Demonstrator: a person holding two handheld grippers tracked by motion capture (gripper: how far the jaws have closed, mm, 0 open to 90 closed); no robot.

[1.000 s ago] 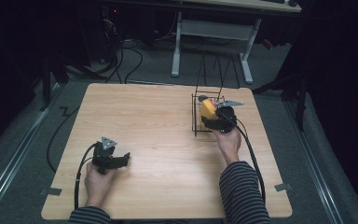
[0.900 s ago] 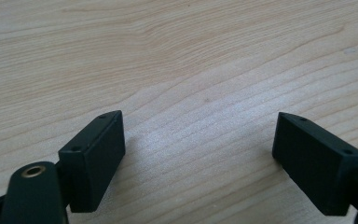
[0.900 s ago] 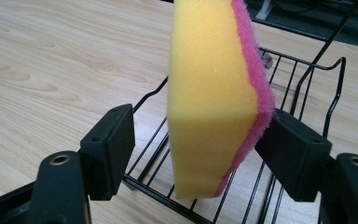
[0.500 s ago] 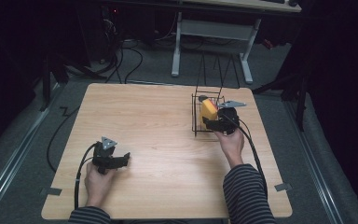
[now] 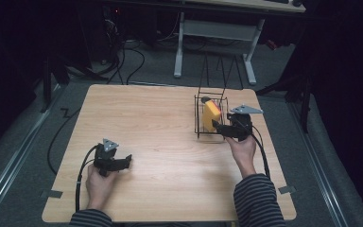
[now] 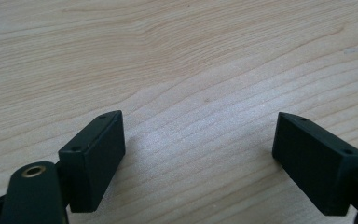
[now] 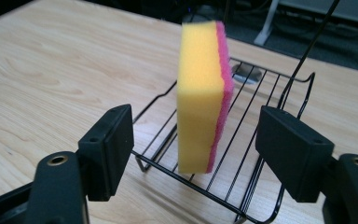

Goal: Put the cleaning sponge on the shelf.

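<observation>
At the near edge of the wooden table [image 5: 160,118], two hands each hold one gripper: the left gripper [image 6: 198,156] rests low over bare wood, jaws spread wide with nothing between them. Farther off, the right gripper [image 7: 196,154], jaws also wide, faces one wire basket [image 7: 249,184] holding one yellow-and-pink sponge [image 7: 203,98], standing on edge. A small round object behind the sponge is hard to make out.

No readable text or labels.
</observation>
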